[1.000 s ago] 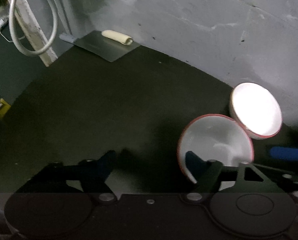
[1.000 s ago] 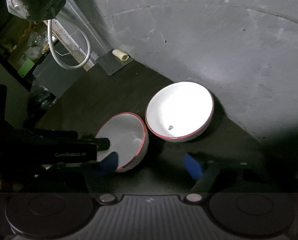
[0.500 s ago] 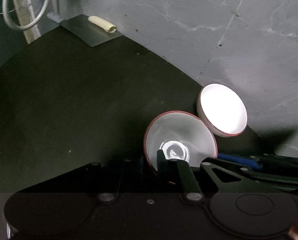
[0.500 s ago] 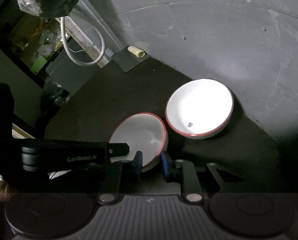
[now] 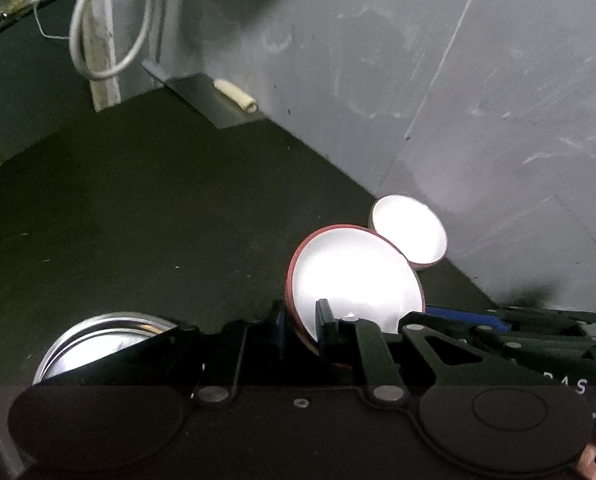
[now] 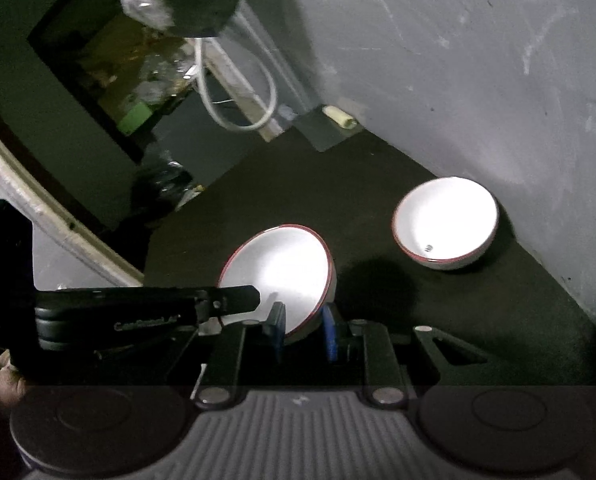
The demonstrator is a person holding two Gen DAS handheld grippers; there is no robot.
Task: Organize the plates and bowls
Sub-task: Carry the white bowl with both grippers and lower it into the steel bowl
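Item 1, near bowl point(image 5: 358, 280): white, red rim, tilted and lifted off the dark desk point(image 5: 137, 220). Both my grippers hold it by the rim. My left gripper point(image 5: 302, 322) is closed on the rim, one finger outside, one inside the bowl. My right gripper point(image 6: 302, 330) is clamped on the rim too, blue pads point(image 6: 329, 332) either side of the wall. Both sets of jaws have just been closing, with the bowl's rim between them. In the right wrist view the left gripper's arm crosses from the left and meets the bowl's near left edge.

Item 2, far bowl point(image 6: 446, 222): same white with red rim, upright on the desk close to the grey wall point(image 6: 458, 60), apart from the held bowl. A small dark speck sits inside, near the bottom.

Item 3, steel plate point(image 5: 97, 340): shiny, at the lower left of the left wrist view, partly hidden behind my gripper's linkage.

Item 4, metal sheet point(image 5: 213, 100): flat at the desk's far corner, a pale roll point(image 5: 235, 94) lying on it.

Item 5, white cable point(image 5: 109, 36): looped, hanging beside a post past the desk's far edge.
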